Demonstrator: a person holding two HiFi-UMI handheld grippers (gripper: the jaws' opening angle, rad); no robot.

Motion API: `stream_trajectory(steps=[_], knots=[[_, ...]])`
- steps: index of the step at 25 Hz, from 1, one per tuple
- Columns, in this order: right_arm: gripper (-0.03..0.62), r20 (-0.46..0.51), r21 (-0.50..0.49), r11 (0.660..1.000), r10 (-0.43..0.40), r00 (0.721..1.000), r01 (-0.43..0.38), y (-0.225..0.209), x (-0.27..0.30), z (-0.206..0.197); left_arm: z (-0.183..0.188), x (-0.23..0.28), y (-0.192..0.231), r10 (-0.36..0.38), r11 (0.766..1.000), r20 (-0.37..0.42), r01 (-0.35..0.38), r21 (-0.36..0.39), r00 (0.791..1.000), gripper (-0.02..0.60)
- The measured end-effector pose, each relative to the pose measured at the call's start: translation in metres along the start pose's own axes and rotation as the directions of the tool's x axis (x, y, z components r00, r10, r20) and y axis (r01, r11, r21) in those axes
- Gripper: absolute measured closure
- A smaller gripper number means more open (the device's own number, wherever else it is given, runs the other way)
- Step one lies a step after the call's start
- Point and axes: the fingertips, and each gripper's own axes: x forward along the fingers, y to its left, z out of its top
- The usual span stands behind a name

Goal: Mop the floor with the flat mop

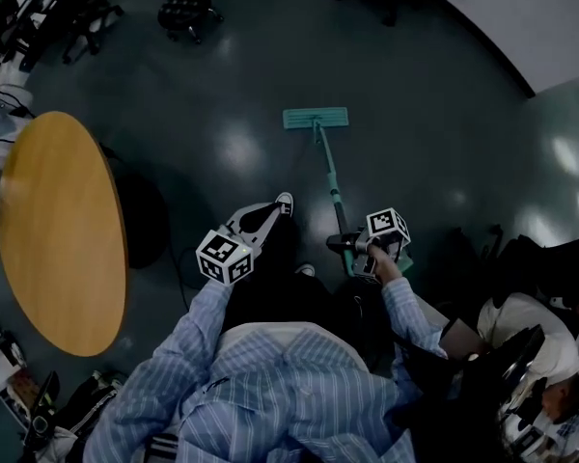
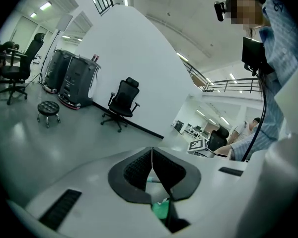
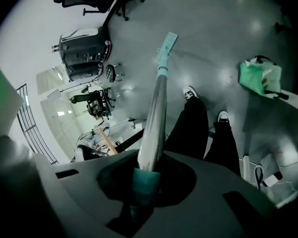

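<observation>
Right gripper (image 3: 148,175): fingers clamped on the mop handle (image 3: 157,108) at its teal grip end, low on the person's right. Handle slants away to the mop head (image 1: 316,117), which lies flat on the dark floor (image 1: 222,104), beyond the shoes (image 1: 285,203). Left gripper (image 2: 152,151): fingers closed tip to tip with nothing between them, off the mop, left of the handle.
</observation>
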Motion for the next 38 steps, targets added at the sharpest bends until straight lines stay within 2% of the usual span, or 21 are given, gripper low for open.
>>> stream_trajectory(steps=[3, 6, 9, 12, 14, 18, 22, 32, 38], knots=[[0.542, -0.003, -0.013, 1.0, -0.018, 1.0, 0.018, 0.031, 0.004, 0.04, 0.018, 0.012, 0.02, 0.001, 1.0, -0.003, -0.001, -0.007, 1.0, 0.574], [0.542, -0.003, -0.036, 0.999, -0.023, 1.0, 0.023, 0.059, 0.015, 0.106, 0.03, 0.043, 0.052, 0.0, 1.0, -0.01, 0.0, -0.009, 1.0, 0.574], [0.542, -0.005, -0.049, 0.998, -0.034, 0.999, 0.033, 0.105, 0.019, 0.169, 0.057, 0.07, 0.08, 0.001, 1.0, -0.018, -0.002, -0.024, 1.0, 0.574], [0.542, 0.003, -0.053, 0.998, -0.046, 0.999, 0.046, 0.155, 0.014, 0.195, 0.088, 0.068, 0.083, -0.004, 0.999, -0.024, 0.003, -0.045, 1.0, 0.574], [0.542, 0.019, -0.059, 0.997, -0.043, 0.999, 0.044, 0.178, 0.016, 0.21, 0.097, 0.06, 0.082, -0.006, 0.999, -0.022, 0.004, -0.052, 1.0, 0.574], [0.542, 0.051, -0.069, 0.997, -0.022, 0.998, 0.025, 0.216, 0.032, 0.279, 0.089, 0.069, 0.112, 0.025, 0.997, -0.025, -0.027, -0.068, 0.999, 0.574], [0.542, 0.055, -0.09, 0.995, -0.036, 0.998, 0.041, 0.255, 0.046, 0.348, 0.086, 0.078, 0.151, 0.071, 0.993, -0.035, -0.074, -0.097, 0.997, 0.574], [0.542, 0.118, -0.087, 0.996, -0.011, 0.993, 0.021, 0.331, 0.062, 0.435, 0.062, 0.051, 0.164, 0.141, 0.972, -0.042, -0.147, -0.184, 0.989, 0.574], [0.548, 0.151, -0.052, 0.999, 0.0, 0.988, 0.008, 0.344, 0.069, 0.457, 0.049, 0.049, 0.161, 0.139, 0.969, -0.058, -0.148, -0.197, 0.989, 0.574]])
